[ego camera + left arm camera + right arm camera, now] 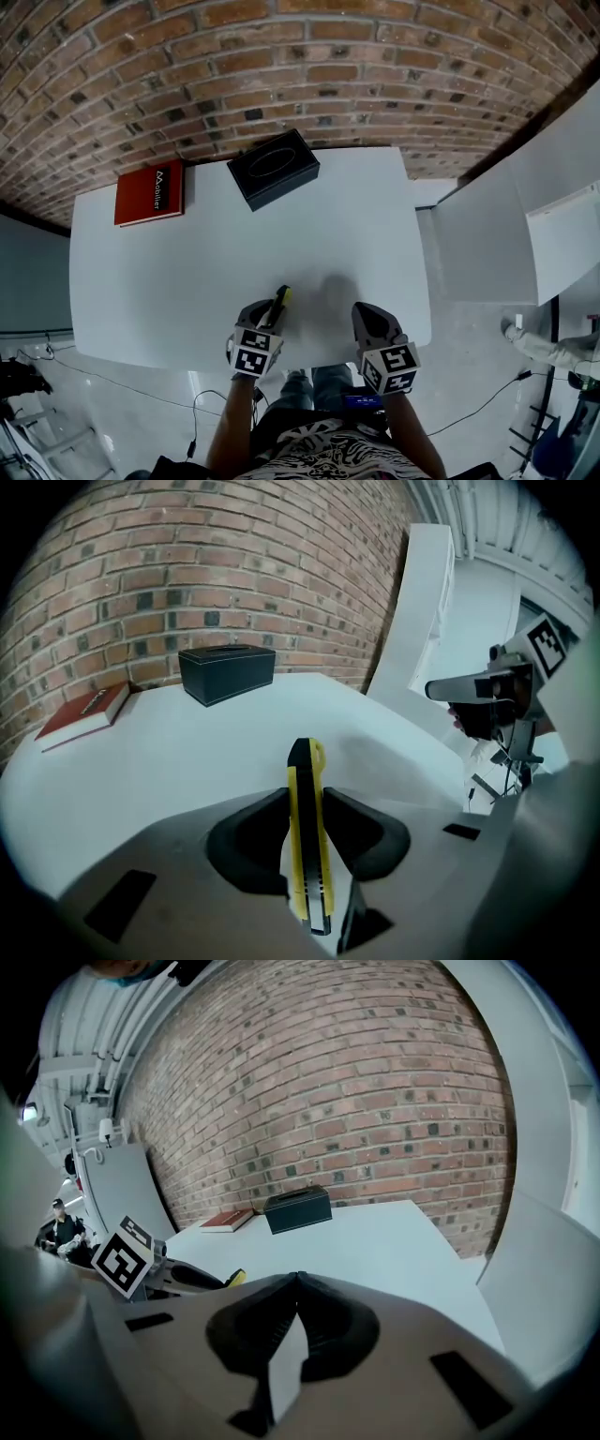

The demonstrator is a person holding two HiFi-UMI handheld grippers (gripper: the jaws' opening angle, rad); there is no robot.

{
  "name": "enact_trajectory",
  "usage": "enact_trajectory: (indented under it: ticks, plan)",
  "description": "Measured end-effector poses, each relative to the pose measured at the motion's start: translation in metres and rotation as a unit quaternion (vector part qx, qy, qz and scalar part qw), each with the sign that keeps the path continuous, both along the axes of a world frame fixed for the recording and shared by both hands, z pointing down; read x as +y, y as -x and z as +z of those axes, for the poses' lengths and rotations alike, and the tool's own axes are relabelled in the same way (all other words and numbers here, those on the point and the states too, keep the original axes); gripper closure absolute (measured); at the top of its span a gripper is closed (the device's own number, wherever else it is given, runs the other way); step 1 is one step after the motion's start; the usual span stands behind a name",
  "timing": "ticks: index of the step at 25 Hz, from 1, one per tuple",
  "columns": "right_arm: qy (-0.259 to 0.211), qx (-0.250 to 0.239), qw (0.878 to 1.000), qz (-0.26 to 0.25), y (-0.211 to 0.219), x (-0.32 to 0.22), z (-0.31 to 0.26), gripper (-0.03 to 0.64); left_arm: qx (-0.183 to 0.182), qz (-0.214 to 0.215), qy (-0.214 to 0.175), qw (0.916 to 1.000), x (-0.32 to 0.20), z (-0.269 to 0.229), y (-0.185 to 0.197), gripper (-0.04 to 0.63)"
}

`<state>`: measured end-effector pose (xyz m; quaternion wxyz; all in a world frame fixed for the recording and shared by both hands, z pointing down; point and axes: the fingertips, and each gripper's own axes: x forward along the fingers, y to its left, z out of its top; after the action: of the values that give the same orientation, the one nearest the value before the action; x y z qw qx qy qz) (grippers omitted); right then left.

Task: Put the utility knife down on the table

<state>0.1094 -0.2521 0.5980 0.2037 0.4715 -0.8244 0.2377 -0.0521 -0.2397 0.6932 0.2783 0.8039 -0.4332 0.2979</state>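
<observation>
A yellow and black utility knife is clamped between the jaws of my left gripper, its tip pointing forward over the white table. From the head view the knife sticks out of the left gripper near the table's front edge. My right gripper hovers at the same front edge, to the right, jaws pressed together and empty. Its own view shows the right gripper shut, with the knife's yellow tip off to the left.
A black box stands at the back middle of the table and a red book lies at the back left. A brick wall runs behind. White panels stand to the right of the table.
</observation>
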Motion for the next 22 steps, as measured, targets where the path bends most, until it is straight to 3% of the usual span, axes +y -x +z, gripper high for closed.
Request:
enact_trajectory:
  ticks: [6,10,14,22]
  plan:
    - [0.008,0.002,1.0,0.001,-0.004,-0.003,0.004,0.617,-0.015,0.004,0.0,0.9999,-0.004,0.008,-0.003,0.477]
    - [0.005,0.003,1.0,0.002,0.0,-0.003,0.002,0.617,-0.006,-0.004,0.001,1.0,-0.004,0.012,-0.002,0.476]
    - [-0.002,0.008,1.0,0.004,0.002,0.001,-0.002,0.617,0.012,-0.014,-0.024,0.9995,-0.006,0.004,-0.001,0.424]
    - [-0.035,0.013,0.999,0.006,0.012,0.018,-0.028,0.617,0.052,-0.027,-0.098,0.9935,-0.002,-0.05,0.006,0.425]
